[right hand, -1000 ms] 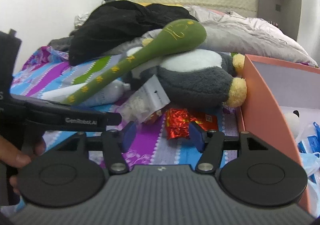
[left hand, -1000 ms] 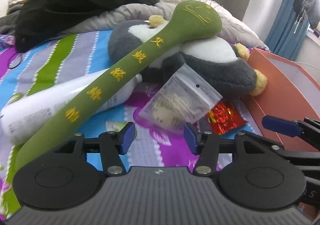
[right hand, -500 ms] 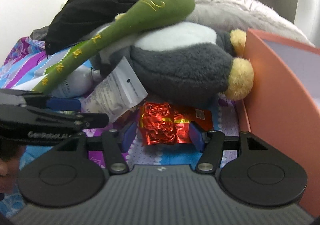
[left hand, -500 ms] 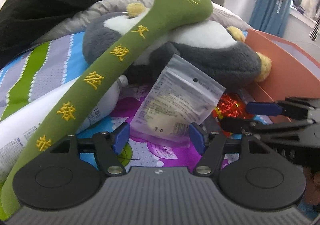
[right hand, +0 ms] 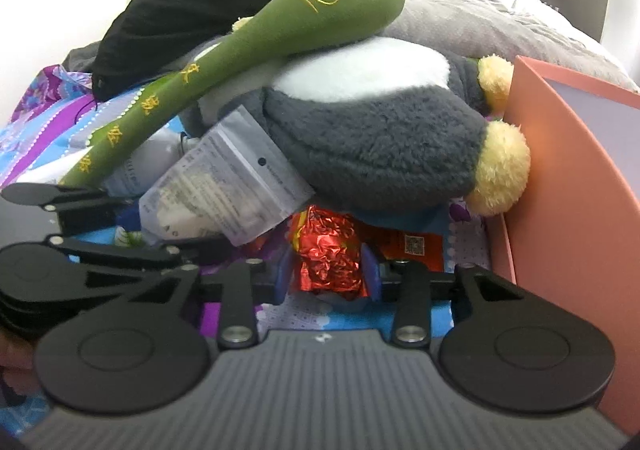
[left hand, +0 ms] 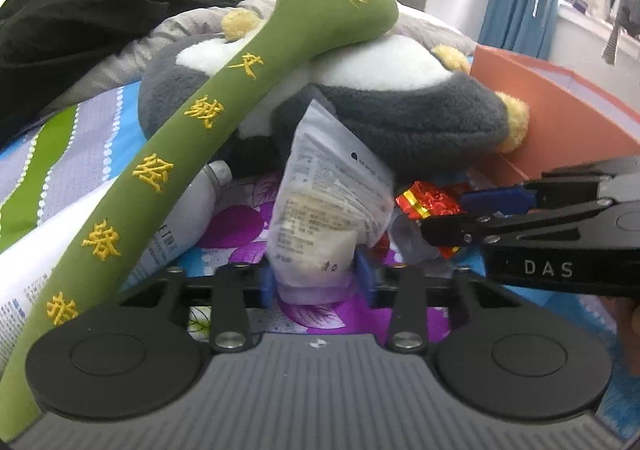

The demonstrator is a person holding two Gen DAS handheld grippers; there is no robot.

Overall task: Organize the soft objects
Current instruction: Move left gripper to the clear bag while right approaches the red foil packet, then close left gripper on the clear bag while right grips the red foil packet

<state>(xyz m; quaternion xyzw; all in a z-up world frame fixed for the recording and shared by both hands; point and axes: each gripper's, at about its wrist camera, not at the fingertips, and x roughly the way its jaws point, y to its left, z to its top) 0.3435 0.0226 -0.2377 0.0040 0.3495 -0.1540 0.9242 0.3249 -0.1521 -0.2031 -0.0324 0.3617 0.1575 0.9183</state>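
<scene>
A clear zip pouch [left hand: 332, 206] leans against a grey and white plush toy [left hand: 400, 110] on the bed. My left gripper [left hand: 316, 282] has the pouch's bottom edge between its blue pads, and its jaws are closing on it. A crumpled red foil packet [right hand: 326, 250] lies in front of the plush toy [right hand: 372, 154]. My right gripper [right hand: 328, 274] is closing on it too, with both pads against the foil. A long green plush stick [left hand: 224, 122] with yellow characters lies slanted across the toy.
A white bottle [left hand: 192, 218] lies under the green stick. An open pink box [right hand: 560, 178] stands close on the right. Behind are a black garment [left hand: 80, 26] and a grey duvet [right hand: 480, 22]. The two grippers sit side by side, close together.
Both grippers have come forward and down to the bed. The left jaws have narrowed onto the pouch, the right jaws onto the red foil packet.
</scene>
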